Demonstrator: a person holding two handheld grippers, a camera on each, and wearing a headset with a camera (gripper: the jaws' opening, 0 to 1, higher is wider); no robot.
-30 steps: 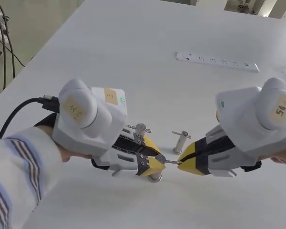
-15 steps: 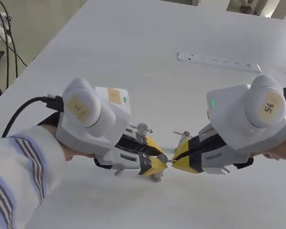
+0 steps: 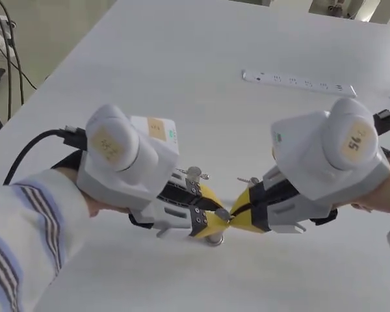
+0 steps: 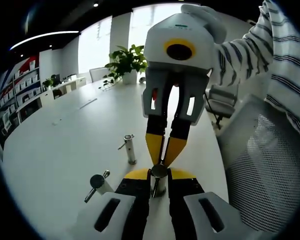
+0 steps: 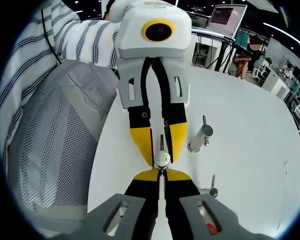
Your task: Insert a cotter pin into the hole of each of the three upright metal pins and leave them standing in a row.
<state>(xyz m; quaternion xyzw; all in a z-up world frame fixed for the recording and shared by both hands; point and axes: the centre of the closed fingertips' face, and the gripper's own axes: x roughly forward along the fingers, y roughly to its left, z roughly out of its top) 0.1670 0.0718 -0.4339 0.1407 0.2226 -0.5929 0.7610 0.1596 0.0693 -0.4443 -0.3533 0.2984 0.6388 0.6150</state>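
Observation:
My left gripper (image 3: pixel 214 223) is shut on an upright metal pin (image 4: pixel 159 177) that stands on the white table (image 3: pixel 182 78). From the opposite side my right gripper (image 3: pixel 238 218) meets it tip to tip, shut on a thin cotter pin (image 5: pixel 161 142) that runs through the pin's head (image 5: pixel 162 159). Behind stand two more metal pins, one (image 3: pixel 193 174) at the left gripper's far side and one (image 3: pixel 250 182) half hidden by the right gripper. Each of these (image 4: pixel 130 148) (image 4: pixel 97 183) carries a cotter pin through its top.
A white power strip (image 3: pixel 299 84) lies across the far right of the table. A black cable (image 3: pixel 26 153) trails off the left gripper toward the table's left edge. A mesh chair (image 4: pixel 270 165) stands close to the table's near edge.
My right gripper has moved left toward the held pin, and the bare length of cotter pin between the two grippers' tips has closed up. The left gripper has held still.

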